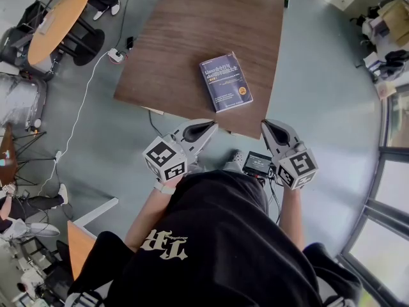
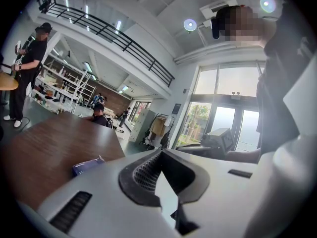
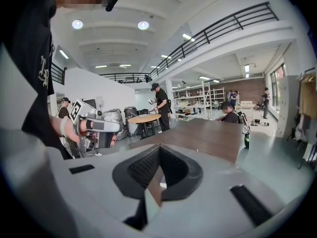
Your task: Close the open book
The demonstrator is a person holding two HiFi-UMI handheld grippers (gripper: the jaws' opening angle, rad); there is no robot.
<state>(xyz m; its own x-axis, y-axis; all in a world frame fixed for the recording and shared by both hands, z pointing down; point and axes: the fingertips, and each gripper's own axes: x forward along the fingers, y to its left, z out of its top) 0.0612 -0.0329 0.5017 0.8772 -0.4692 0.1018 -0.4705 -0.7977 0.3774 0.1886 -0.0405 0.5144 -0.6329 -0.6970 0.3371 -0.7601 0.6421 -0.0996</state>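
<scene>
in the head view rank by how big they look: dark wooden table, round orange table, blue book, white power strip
Largest to smallest:
1. dark wooden table
2. round orange table
3. blue book
4. white power strip
Looks only: the round table seems farther off.

Big open hall, high white ceiling. Smooth grey floor (image 1: 332,88). Long dark-brown wooden counter (image 1: 192,31) mid-room; a round orange-topped table (image 1: 56,21) on black legs stands well apart from it. White cable (image 1: 81,106) trails over the floor to a power strip (image 1: 115,55). Upper gallery with black railing (image 2: 119,41). Tall windows (image 2: 220,125), daylight behind. Round ceiling lamps (image 3: 77,24) lit. Open shelves (image 2: 57,86) at the far end.
</scene>
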